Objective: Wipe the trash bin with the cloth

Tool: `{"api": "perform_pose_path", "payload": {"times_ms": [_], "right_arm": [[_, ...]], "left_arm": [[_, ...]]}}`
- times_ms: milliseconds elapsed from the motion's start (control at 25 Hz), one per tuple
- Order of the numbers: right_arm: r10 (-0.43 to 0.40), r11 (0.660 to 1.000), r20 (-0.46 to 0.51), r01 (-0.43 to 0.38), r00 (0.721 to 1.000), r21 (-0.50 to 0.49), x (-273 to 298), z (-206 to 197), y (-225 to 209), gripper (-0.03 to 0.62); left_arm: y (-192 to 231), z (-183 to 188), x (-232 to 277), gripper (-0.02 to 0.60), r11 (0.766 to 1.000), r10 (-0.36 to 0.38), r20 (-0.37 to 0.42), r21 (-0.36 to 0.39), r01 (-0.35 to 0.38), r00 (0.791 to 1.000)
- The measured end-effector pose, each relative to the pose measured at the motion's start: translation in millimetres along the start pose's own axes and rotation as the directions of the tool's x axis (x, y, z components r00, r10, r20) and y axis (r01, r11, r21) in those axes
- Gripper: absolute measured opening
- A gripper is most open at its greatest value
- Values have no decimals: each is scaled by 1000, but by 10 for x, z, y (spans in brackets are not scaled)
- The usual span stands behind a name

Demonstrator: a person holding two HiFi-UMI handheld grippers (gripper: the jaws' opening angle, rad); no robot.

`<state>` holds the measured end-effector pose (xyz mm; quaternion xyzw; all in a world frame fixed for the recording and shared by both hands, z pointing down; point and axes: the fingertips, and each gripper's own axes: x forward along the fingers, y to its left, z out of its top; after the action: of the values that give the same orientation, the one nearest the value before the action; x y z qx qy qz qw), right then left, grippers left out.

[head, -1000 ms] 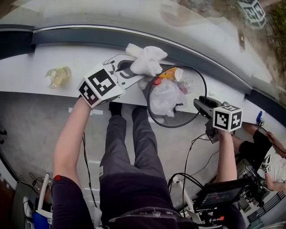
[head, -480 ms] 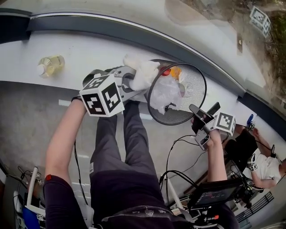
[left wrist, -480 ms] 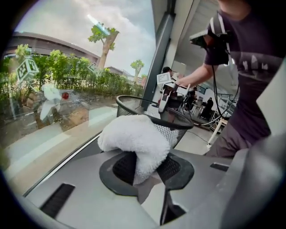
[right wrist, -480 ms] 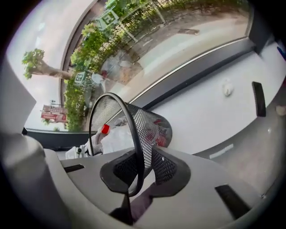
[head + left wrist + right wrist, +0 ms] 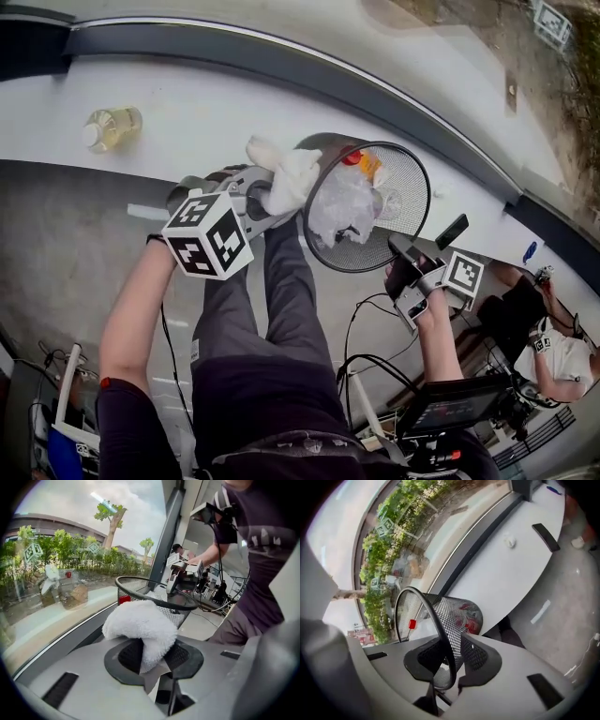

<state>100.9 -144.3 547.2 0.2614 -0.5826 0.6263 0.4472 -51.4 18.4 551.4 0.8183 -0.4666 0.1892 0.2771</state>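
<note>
Though it leans, the trash bin [image 5: 407, 184] holds crumpled plastic [image 5: 339, 208].

In the head view the things inside the trash bin [image 5: 410, 187] cover its bottom and are too small and blurred to name. In the left gripper view the lower end of the cloth [image 5: 140, 625] disappears between the jaws of the left tool [image 5: 155, 654]. At the lower right edge of the head view a person [image 5: 555, 349] is cut off.
</note>
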Motion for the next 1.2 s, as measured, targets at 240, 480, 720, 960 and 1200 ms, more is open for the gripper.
{"api": "perform_pose_path", "payload": {"times_ms": [240,480,720,960,1200], "right_arm": [[11,979,131,-37,991,200,36,-135,-30,83],[98,993,28,-100,995,69,162,-359,148,83],[21,958,-22,-26,1000,-287,12,-324,206,120],[13,846,-35,-30,999,-533,21,184,508,135],[25,979,-35,-32,999,-200,57,266,374,61]], "left_arm": [[-171,-9,-83,95,995,-9,54,-103,15,999],[332,246,-151,95,966,205,89,-177,-187,975],[525,240,-197,95,955,281,54,-119,-273,958],[1069,382,-318,95,911,380,84,-206,-357,921],[1225,569,-313,95,929,358,105,-139,-343,928]]}}
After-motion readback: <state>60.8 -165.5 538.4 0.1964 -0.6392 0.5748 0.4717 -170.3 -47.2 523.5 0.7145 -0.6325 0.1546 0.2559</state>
